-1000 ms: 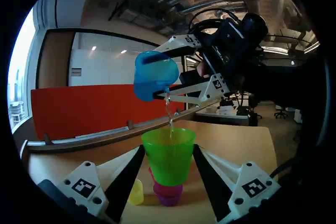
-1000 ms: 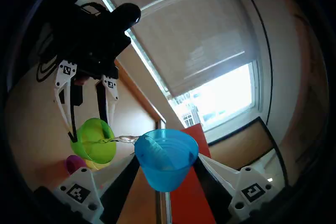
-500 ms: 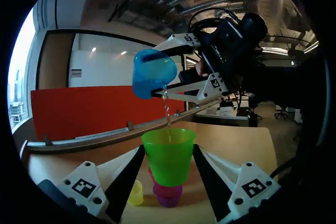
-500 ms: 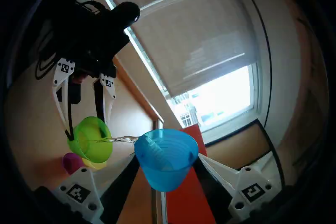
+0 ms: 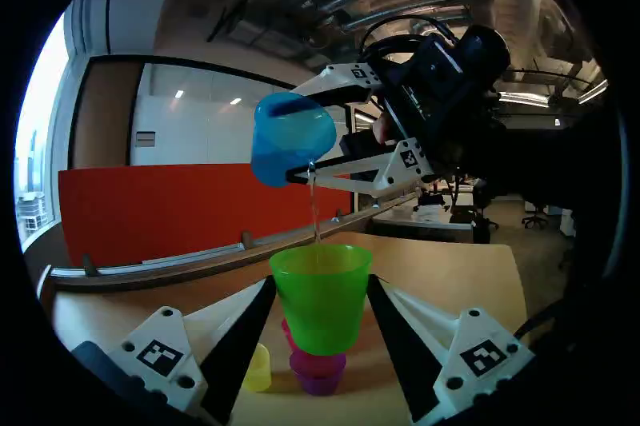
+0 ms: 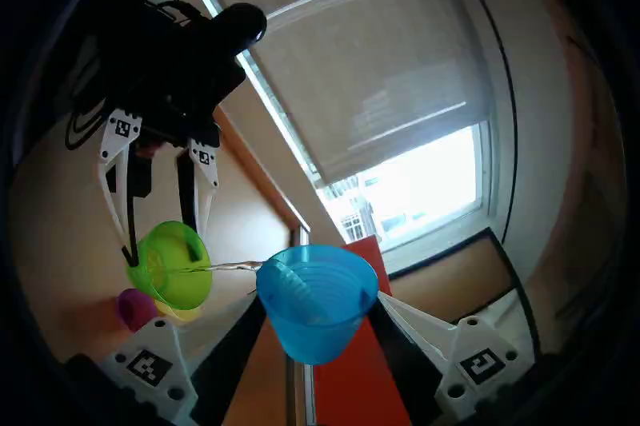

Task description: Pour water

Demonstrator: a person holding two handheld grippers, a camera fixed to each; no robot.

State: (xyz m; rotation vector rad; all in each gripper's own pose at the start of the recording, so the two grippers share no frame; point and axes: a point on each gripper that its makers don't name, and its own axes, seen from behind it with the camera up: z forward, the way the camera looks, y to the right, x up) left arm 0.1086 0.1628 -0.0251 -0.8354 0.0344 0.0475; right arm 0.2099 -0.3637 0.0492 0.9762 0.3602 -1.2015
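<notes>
Two translucent plastic cups are meeting above a smooth wooden table (image 5: 448, 266), joined by a thin stream of water (image 5: 314, 210).
The right gripper (image 6: 318, 300) is squeezing the ribbed, tapered blue cup (image 6: 316, 326) between both fingers and tilting it, high on the far side. The glassy thread is falling from its rim into the glossy green cup (image 5: 322, 306), which the left gripper (image 5: 320, 282) is clamping upright, near and central. Below, a stubby purple cup (image 5: 318, 370) and a small yellow cup (image 5: 258, 368) are standing near each other on the table.
</notes>
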